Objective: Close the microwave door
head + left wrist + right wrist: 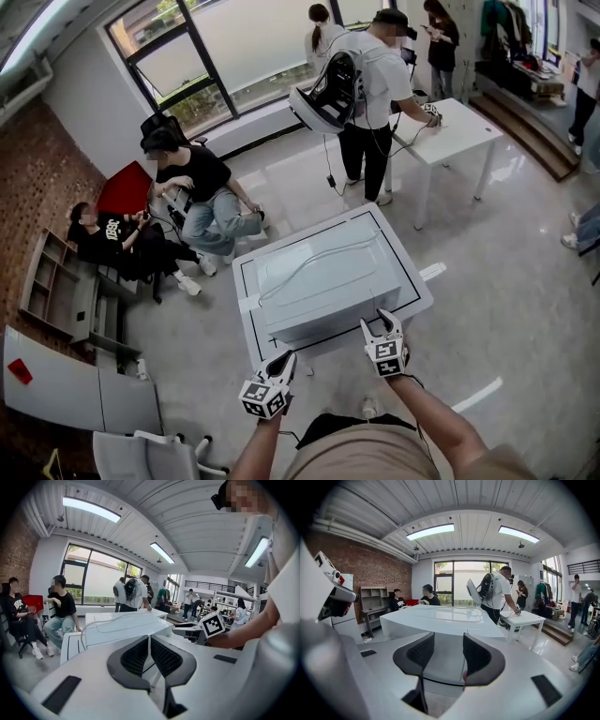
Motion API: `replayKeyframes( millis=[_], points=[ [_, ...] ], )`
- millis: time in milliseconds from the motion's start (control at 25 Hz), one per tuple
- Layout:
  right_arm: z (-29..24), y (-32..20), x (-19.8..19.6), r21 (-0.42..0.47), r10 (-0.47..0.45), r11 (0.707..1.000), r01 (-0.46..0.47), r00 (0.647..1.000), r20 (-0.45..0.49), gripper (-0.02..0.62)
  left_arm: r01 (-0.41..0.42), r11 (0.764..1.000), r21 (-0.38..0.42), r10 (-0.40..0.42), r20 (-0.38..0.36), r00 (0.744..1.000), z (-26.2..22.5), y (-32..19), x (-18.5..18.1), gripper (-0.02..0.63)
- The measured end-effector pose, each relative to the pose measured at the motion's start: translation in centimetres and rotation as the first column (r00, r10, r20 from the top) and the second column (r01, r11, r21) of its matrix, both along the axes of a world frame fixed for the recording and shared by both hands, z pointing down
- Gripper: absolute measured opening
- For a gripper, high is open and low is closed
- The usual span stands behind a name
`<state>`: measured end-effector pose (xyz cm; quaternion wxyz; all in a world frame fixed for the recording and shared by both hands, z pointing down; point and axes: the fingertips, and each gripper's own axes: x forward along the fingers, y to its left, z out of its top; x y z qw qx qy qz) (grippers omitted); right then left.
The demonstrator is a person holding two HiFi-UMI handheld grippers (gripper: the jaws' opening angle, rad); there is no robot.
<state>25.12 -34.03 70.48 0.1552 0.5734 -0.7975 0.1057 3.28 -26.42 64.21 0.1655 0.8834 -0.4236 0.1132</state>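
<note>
A white microwave sits on a white table with a black border line, and a pale cable lies over its top. From above I cannot see its front, so the door's position is unclear. My left gripper hovers at the microwave's near left corner with its jaws together and nothing between them. My right gripper is at the near right edge, jaws apart and empty. The left gripper view shows the microwave ahead and the right gripper beside it. The right gripper view faces the microwave closely.
Two people sit on the floor-side left near a grey shelf unit. Another person stands at a second white table behind. An office chair is at my near left.
</note>
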Motion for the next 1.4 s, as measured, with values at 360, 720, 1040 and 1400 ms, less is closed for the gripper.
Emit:
replayKeyframes(
  millis=[360, 720, 1040, 1400],
  points=[
    [-6.3, 3.7, -2.3, 0.116, -0.061, 0.992, 0.057, 0.998, 0.027, 0.195, 0.023, 0.999, 0.042, -0.022, -0.03, 0.999, -1.2, 2.4, -3.1, 0.006],
    [-12.1, 8.9, -6.7, 0.185, -0.129, 0.976, 0.119, 0.991, 0.045, 0.195, 0.067, 0.991, 0.114, -0.058, -0.079, 0.995, -5.3, 6.3, -8.8, 0.006],
    [-14.2, 14.7, -10.2, 0.24, -0.154, 0.962, 0.131, 0.985, 0.08, 0.193, 0.089, 0.988, 0.127, -0.077, -0.096, 0.992, -5.8, 11.9, -13.8, 0.006],
    [-14.7, 20.9, -12.6, 0.269, -0.2, 0.946, 0.179, 0.978, 0.052, 0.186, 0.151, 0.98, 0.127, -0.136, -0.12, 0.983, -4.2, 17.1, -19.1, 0.005]
  ],
)
